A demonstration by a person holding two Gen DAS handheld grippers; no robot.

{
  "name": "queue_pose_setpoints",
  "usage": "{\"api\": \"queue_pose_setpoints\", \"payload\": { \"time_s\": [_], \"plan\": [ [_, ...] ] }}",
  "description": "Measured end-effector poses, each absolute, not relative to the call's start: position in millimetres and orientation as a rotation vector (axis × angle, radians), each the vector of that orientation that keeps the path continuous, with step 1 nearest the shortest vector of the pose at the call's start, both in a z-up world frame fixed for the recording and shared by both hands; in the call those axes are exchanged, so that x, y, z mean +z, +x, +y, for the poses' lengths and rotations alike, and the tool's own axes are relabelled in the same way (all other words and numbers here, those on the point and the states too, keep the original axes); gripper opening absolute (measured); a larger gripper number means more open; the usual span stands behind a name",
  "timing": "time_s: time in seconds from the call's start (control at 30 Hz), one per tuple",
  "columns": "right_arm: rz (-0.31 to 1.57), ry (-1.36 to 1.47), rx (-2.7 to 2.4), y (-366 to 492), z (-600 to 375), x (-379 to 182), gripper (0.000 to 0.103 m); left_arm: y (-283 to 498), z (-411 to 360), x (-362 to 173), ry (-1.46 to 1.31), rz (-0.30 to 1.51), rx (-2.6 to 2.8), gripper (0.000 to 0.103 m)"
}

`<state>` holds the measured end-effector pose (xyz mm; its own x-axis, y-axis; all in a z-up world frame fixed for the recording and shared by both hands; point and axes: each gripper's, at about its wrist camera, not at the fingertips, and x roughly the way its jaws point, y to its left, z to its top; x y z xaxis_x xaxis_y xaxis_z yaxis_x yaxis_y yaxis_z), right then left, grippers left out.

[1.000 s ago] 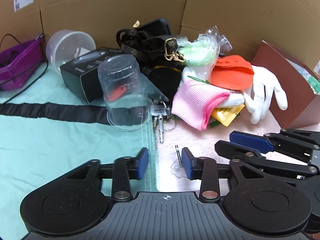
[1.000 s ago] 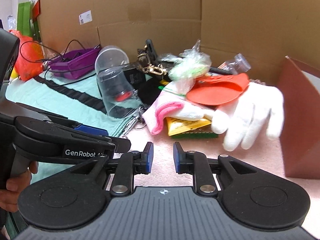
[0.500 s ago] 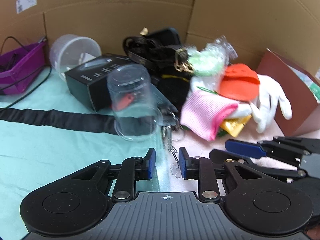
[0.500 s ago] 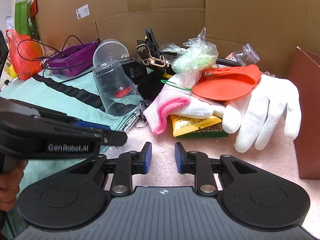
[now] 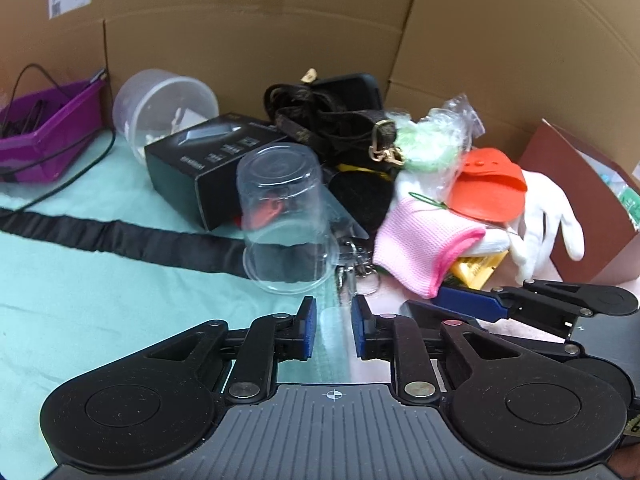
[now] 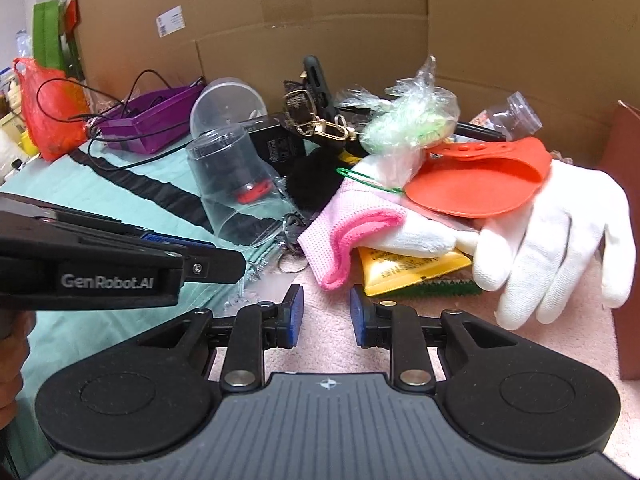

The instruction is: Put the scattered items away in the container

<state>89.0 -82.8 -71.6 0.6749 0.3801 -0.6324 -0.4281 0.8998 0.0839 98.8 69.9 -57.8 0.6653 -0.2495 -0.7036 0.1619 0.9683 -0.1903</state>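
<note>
A pile of loose items lies ahead: an upturned clear plastic cup [image 5: 282, 216] over a red object, a black box [image 5: 208, 162], a pink-cuffed white glove [image 5: 430, 240], an orange silicone piece [image 5: 490, 190], a second white glove [image 6: 560, 240] and a bunch of keys [image 5: 356, 268]. My left gripper [image 5: 333, 330] hovers just short of the cup and keys, jaws partly open, nothing between them. My right gripper [image 6: 325, 314] is partly open and empty, just in front of the pink cuff [image 6: 352, 232] and a yellow packet [image 6: 408, 266]. The left gripper's side shows in the right wrist view [image 6: 120, 264].
A purple tray [image 5: 44, 136] with black cables stands far left. A brown box [image 5: 588, 204] is at the right. A round clear tub [image 5: 164, 108] lies behind the black box. Cardboard walls [image 5: 280, 28] close the back. A black strap [image 5: 120, 236] crosses the green cloth.
Both grippers have moved forward toward the pile. The left jaws have narrowed from wider open. The small clear piece seen earlier between the left fingers is now blurred below them.
</note>
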Motion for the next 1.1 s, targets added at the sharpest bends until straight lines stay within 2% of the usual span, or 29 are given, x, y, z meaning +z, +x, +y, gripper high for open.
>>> {"api": "queue_pose_setpoints", "payload": {
  "time_s": [0.13,0.17,0.2,0.23,0.4,0.53,0.6,0.87,0.97,1.0,1.03,1.1],
  "plan": [
    [0.695,-0.097,0.486,86.8,-77.5,-68.6,0.029,95.4,79.8,-52.1,-0.119,0.790,-0.220,0.014],
    [0.695,-0.101,0.497,85.7,-76.4,-67.6,0.029,95.8,82.3,-51.6,-0.127,0.789,-0.219,0.018],
    [0.692,-0.100,0.508,84.3,-75.5,-66.7,0.029,96.7,84.4,-52.0,-0.135,0.791,-0.219,0.030],
    [0.688,-0.098,0.519,83.3,-74.5,-65.8,0.029,97.6,85.4,-53.2,-0.140,0.793,-0.221,0.037],
    [0.687,-0.110,0.539,84.5,-69.3,-64.9,0.029,96.4,82.6,-57.9,-0.119,0.801,-0.274,0.052],
    [0.717,-0.154,0.550,79.2,-67.0,-68.4,0.029,99.2,75.3,-58.5,-0.101,0.799,-0.311,0.052],
    [0.708,-0.159,0.534,77.5,-67.1,-68.0,0.029,100.5,69.9,-59.7,-0.084,0.800,-0.321,0.047],
    [0.714,-0.153,0.517,78.0,-70.0,-68.5,0.029,91.7,66.9,-51.1,-0.103,0.775,-0.380,0.056],
    [0.714,-0.155,0.516,75.8,-70.2,-68.8,0.029,94.6,59.8,-54.6,-0.084,0.795,-0.387,0.057],
    [0.713,-0.156,0.515,74.6,-70.5,-68.8,0.029,95.9,56.9,-56.6,-0.078,0.803,-0.397,0.056],
    [0.713,-0.154,0.516,73.8,-71.3,-68.6,0.029,97.9,54.1,-59.0,-0.073,0.811,-0.409,0.050],
    [0.718,-0.151,0.517,72.8,-71.8,-68.5,0.029,103.4,48.5,-62.6,-0.068,0.827,-0.416,0.050]
  ]
}}
